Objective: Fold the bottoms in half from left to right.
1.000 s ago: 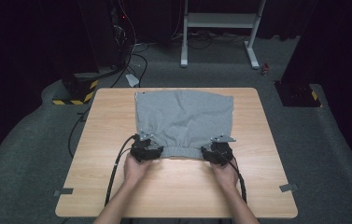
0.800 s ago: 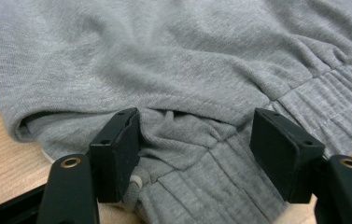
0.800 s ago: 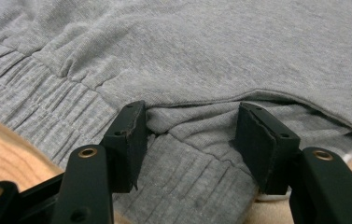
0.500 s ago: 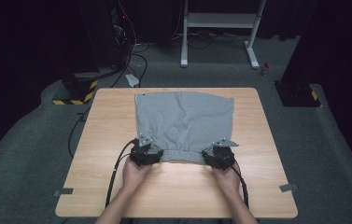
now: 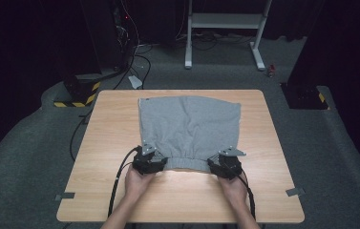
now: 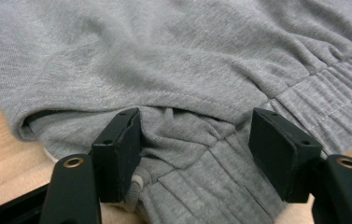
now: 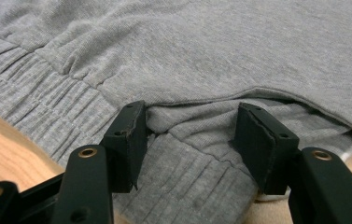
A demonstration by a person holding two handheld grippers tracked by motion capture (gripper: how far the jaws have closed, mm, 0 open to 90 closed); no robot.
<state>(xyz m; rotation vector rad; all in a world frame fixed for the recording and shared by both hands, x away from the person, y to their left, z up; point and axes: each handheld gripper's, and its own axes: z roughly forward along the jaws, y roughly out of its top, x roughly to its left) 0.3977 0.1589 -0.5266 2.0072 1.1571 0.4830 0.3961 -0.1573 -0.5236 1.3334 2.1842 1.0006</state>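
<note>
A grey garment [image 5: 189, 131] lies spread flat in the middle of the wooden table [image 5: 111, 143], filling the centre of the high view, with its ribbed elastic band [image 5: 187, 163] along the lower edge, nearest the person. The 2 grippers sit at the 2 ends of that band: the left gripper [image 5: 150, 161] at the lower-left corner of the cloth and the right gripper [image 5: 225, 164] at the lower-right corner, each held by a hand [image 5: 137, 183] coming in from the bottom of the frame.

In the left gripper view the 2 black jaws stand wide apart over the band, with bunched grey fabric [image 6: 187, 135] lying between them; the left pad touches a fold, the right pad rests at the cloth's edge, and neither squeezes it. The right gripper view shows the same: jaws spread, a hump of cloth [image 7: 197, 123] between the pads, unpinched. A black cable [image 5: 120, 176] trails from the left gripper toward the lower left.
</note>
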